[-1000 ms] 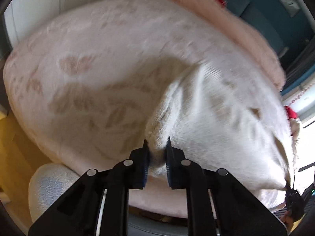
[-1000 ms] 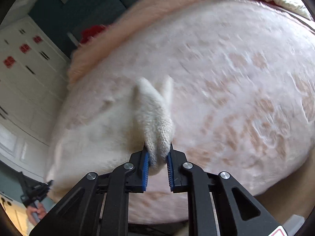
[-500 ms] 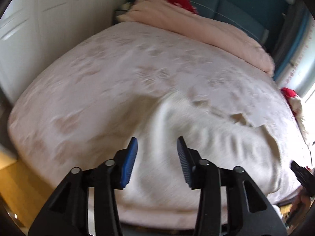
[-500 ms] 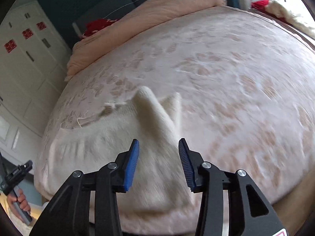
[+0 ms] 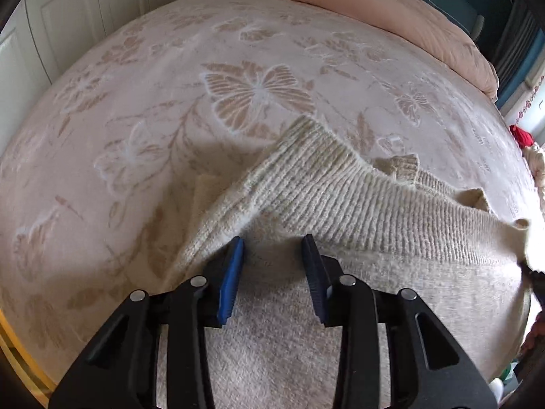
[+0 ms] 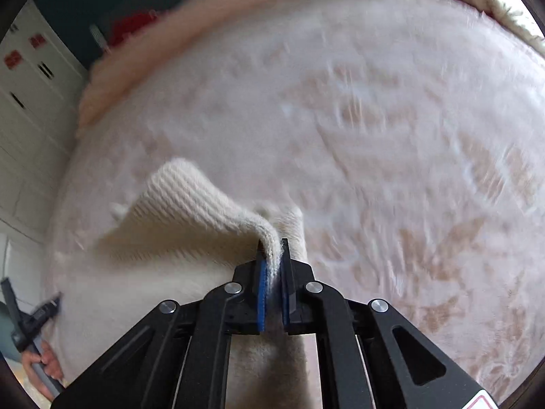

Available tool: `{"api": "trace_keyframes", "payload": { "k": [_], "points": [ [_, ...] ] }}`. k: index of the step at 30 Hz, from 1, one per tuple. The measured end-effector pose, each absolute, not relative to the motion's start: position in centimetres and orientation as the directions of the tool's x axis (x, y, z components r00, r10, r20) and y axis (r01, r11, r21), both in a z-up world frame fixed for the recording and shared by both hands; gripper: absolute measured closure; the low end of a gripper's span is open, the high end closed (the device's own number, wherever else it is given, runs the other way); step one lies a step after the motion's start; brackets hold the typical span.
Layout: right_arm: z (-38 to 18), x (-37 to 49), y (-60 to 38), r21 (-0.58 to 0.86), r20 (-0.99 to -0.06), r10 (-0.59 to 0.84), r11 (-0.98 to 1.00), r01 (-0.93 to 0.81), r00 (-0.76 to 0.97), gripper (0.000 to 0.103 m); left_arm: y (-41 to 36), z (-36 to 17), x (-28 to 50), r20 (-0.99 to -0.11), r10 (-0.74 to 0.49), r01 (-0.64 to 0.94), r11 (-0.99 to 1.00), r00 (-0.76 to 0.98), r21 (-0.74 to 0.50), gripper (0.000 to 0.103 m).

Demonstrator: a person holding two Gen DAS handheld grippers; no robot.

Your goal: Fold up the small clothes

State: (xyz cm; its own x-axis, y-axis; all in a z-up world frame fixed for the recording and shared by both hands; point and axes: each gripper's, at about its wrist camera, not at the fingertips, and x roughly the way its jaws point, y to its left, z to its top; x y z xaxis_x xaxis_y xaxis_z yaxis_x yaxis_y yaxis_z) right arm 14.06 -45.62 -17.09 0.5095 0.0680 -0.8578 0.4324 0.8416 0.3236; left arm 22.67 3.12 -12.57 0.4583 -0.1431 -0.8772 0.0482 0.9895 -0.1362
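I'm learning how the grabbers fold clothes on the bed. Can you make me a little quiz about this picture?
1. True or false: the right gripper is pinching the cream knitted sweater.
2. What picture is woven into the bedspread just beyond the sweater? A) butterfly B) car C) fish
3. Fill in: the left gripper has its blue pads ____ the sweater, not pressing it.

Key
1. True: a fold of the knit sits squeezed between its pads as the jaws close.
2. A: a butterfly.
3. Apart over; its jaws are closing with only flat knit lying beneath the gap.
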Motion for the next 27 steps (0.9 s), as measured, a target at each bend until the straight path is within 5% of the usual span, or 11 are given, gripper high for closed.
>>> {"api": "trace_keyframes", "payload": {
  "k": [4, 8, 12, 14, 18, 24, 27],
  "points": [
    [-13.0, 12.6, -44.0, 0.298, -0.808, -0.004, 0.86, 0.415, 0.589, 0.081, 2.0, -10.0, 21.7, -0.864, -0.136, 0.087, 0.99, 0.484, -0.108, 0.07],
    [-8.9, 12.6, -38.1, 0.29, -0.739, 0.037, 0.919, 0.267, 0.673, 0.083, 0.0, -7.3, 20.3, -0.821, -0.194, 0.147, 0.98, 0.536, -0.136, 0.068],
    [-11.9, 15.7, -32.3, 0.303, -0.791, 0.186, 0.947, 0.108, 0.583, 0.093, -2.9, -9.6, 21.3, -0.863, -0.21, 0.164, 0.975, 0.459, -0.15, 0.068],
    [-15.3, 17.0, -32.8, 0.221, -0.851, 0.108, 0.961, 0.164, 0.514, 0.103, -2.9, -11.7, 22.1, -0.887, -0.181, 0.13, 0.982, 0.424, -0.138, 0.067],
    [-15.5, 15.8, -36.8, 0.379, -0.823, 0.184, 0.882, 0.278, 0.537, 0.102, -2.2, -12.0, 22.2, -0.874, -0.207, 0.143, 0.977, 0.44, -0.159, 0.066],
    [-15.1, 13.9, -37.5, 0.185, -0.869, 0.016, 0.938, 0.294, 0.495, 0.103, -1.2, -11.3, 21.8, -0.857, -0.251, 0.122, 0.968, 0.449, -0.22, 0.067],
    [-13.5, 11.0, -39.3, 0.309, -0.829, 0.079, 0.889, 0.337, 0.553, 0.097, 1.3, -9.1, 19.6, -0.834, -0.266, 0.119, 0.964, 0.483, -0.238, 0.065]
  ]
}}
